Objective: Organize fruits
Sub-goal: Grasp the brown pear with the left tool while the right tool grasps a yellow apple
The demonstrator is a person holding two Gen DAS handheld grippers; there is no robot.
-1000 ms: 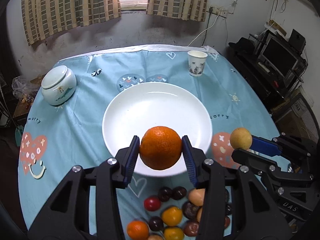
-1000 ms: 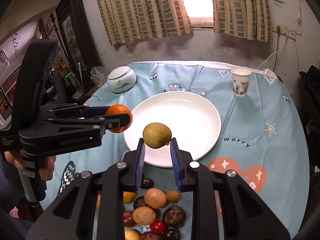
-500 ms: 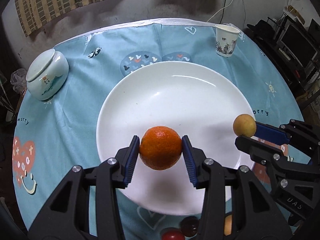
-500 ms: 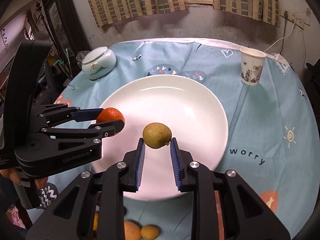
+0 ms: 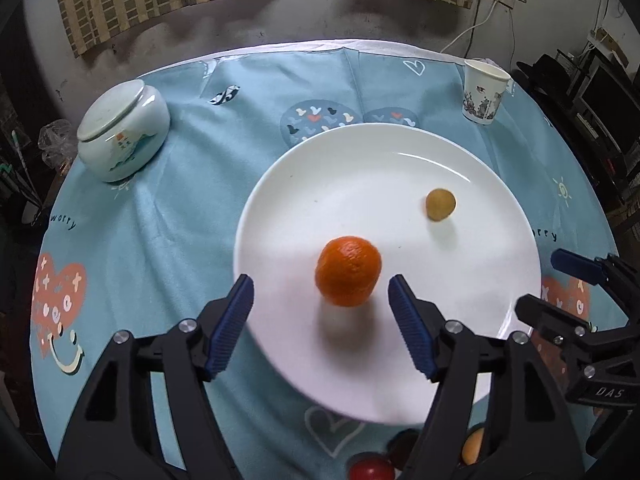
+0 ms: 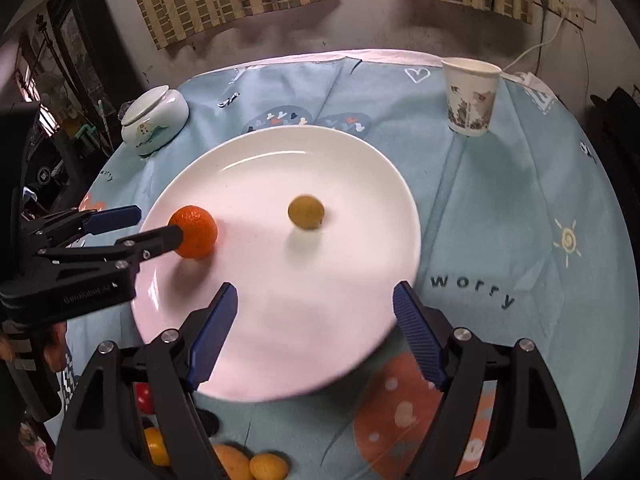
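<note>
**Orange and small yellow fruit lie on the white plate, both tongs wide apart**

Between the two fingers of my left tongs [image 5: 321, 320], a little in front of them, the orange [image 5: 347, 271] lies on the white plate [image 5: 360, 168]. The blue pads [image 5: 231, 320] stand wide apart and do not touch the fruit. Further ahead and to the right of these tongs the small yellow-green fruit [image 5: 440, 204] rests on the same plate, well apart from the orange.

My right tongs [image 6: 316, 332] are also spread wide, holding nothing. The yellow-green fruit [image 6: 306, 212] lies ahead of them near the middle of the plate [image 6: 280, 152]. To their left I see the orange [image 6: 195, 231] and the left tongs [image 6: 154, 224] beside it.

Below and behind the fingers of both tongs, more fruits [image 6: 256, 465] wait on the blue tablecloth [image 6: 500, 200]: yellow, red and dark ones, partly hidden. Far ahead on the left stands a pale lidded jar [image 5: 122, 130], far ahead on the right a paper cup [image 5: 483, 92].
</note>
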